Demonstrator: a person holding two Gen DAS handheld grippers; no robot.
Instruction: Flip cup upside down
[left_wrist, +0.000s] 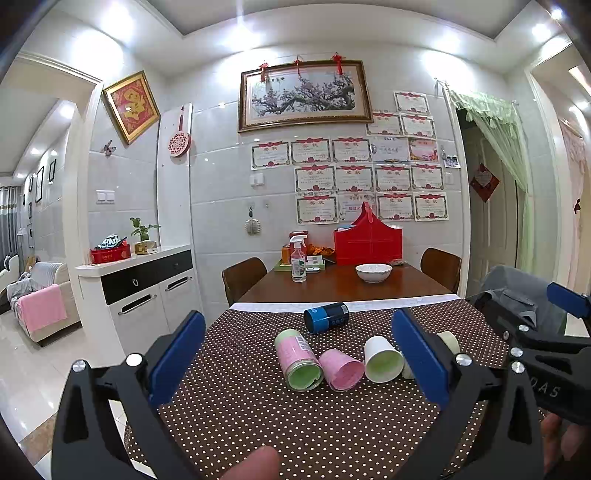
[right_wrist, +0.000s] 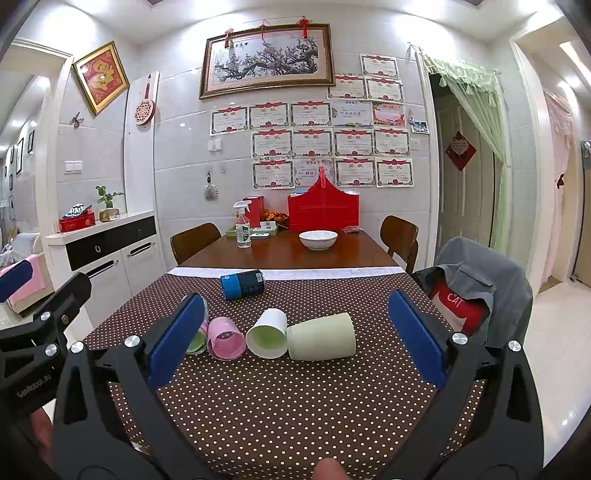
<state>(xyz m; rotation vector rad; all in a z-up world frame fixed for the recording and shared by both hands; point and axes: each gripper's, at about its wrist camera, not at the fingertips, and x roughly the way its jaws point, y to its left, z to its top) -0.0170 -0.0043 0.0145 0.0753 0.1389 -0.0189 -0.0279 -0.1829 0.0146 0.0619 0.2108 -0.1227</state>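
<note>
Both our grippers, left gripper (left_wrist: 299, 354) and right gripper (right_wrist: 295, 336), hung wide open, holding nothing. We figured grabbing the white cup (right_wrist: 267, 333) mid-body, then rolling it rim-down, worked best.

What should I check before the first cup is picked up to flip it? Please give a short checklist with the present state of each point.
1. Left gripper open and holding nothing: ok.
2. Right gripper open and holding nothing: ok.
3. Cups are on their sides, not yet flipped: ok; the pink cup, white cup, pale green cup, pink-labelled cup and blue cup all lie on the dotted cloth.
4. Room for the fingers around one cup: not ok; the four front cups lie close together in a row.
5. Free cloth in front to set a cup down: ok.
6. Cups are hollow and undamaged: cannot tell for all.
</note>
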